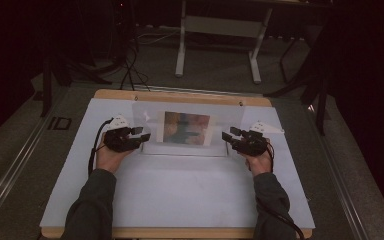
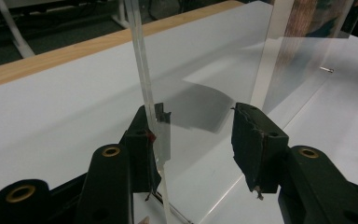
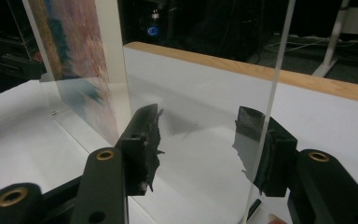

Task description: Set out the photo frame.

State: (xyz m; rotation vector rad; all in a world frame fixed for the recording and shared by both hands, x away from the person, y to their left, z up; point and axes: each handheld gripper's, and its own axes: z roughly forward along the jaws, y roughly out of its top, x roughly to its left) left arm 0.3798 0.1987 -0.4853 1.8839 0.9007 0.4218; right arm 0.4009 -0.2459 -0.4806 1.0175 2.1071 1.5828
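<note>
- While both hands rest on the white table, a clear acrylic picture frame stands upright near the middle of its far half, with a colourful print inside it
- Left gripper sits at the frame's left end; in the left gripper view its fingers stand apart, with the frame's edge just beside the left-hand finger, and whether that finger touches the acrylic cannot be told
- Right gripper sits at the frame's right end; in the right gripper view its fingers stand apart too, the frame's edge passing in front of the right-hand finger, seemingly touching or just beside it
- Neither pair of fingers is pressed onto the frame from both sides
- Wooden edging runs along the far side of the table, with a dark floor behind
</note>
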